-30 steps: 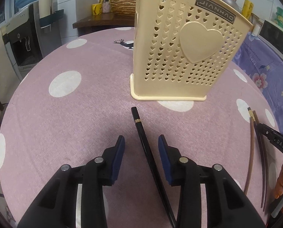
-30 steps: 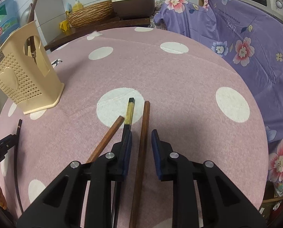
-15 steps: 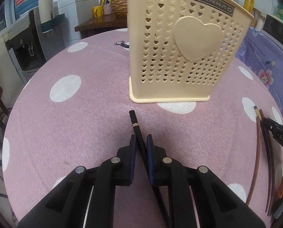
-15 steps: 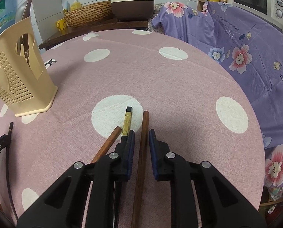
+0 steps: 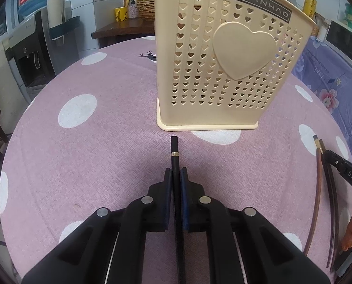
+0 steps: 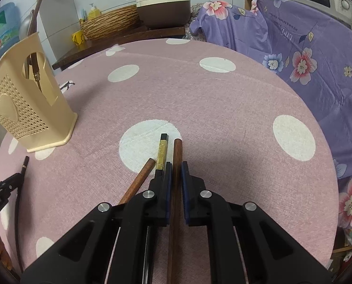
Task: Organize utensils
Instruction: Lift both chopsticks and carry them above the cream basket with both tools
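Observation:
My left gripper (image 5: 176, 174) is shut on a black chopstick (image 5: 174, 153) with a thin gold ring, lying on the pink dotted tablecloth just in front of the cream utensil holder (image 5: 225, 54). My right gripper (image 6: 176, 168) is shut on a brown wooden chopstick (image 6: 177, 151). Beside it on the left lie a black chopstick with a gold band (image 6: 162, 150) and a second brown chopstick (image 6: 140, 179), both outside the jaws. The holder (image 6: 22, 108) stands at the left in the right wrist view, with a ladle handle inside.
The round table (image 6: 199, 94) fills both views. A purple flowered cloth (image 6: 306, 47) covers furniture at the right. A wooden shelf with a wicker basket (image 6: 109, 23) and a pot stands behind. A water dispenser (image 5: 31, 54) stands at the far left.
Both grippers closed. The left jaws came together on the black chopstick, the right jaws on the brown chopstick. Both views sit slightly closer to the table than before.

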A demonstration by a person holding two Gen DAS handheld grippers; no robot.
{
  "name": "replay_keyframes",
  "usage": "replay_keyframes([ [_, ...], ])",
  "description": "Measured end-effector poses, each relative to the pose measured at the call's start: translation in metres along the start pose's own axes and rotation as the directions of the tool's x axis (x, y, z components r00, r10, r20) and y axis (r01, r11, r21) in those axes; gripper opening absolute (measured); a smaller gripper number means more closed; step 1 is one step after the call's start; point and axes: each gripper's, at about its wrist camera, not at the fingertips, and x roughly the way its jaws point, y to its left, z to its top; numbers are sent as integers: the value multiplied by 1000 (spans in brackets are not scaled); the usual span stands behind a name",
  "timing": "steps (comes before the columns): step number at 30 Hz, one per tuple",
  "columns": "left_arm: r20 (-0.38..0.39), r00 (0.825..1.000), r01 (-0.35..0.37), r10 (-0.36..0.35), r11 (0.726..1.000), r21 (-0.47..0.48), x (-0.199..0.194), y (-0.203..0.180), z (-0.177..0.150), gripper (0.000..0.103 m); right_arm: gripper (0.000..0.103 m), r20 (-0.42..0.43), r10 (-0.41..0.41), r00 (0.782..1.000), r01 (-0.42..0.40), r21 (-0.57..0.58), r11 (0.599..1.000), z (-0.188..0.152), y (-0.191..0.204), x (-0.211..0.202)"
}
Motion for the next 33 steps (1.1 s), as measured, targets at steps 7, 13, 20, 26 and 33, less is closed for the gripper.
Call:
replay_keyframes([
  [7,45,997,70,-68,996,-54,-15,11,3,8,8,63,54,997,-56,39,998,-1,-9,-19],
  [13,147,979,150,-138,986,-73,-61,23,4,8,8,173,127,977,-139,58,989,0,-14,-65],
  [20,295,931,239,-215,970,-48,-123,31,6,8,8,309,189,932,-207,25,978,-3,-14,-134],
  [26,356,900,274,-252,962,-11,-153,31,3,8,8,374,228,899,-243,-9,970,-12,-14,-176],
  [33,382,883,290,-272,957,11,-165,31,-2,8,8,379,287,880,-286,-60,956,-24,-3,-196],
])
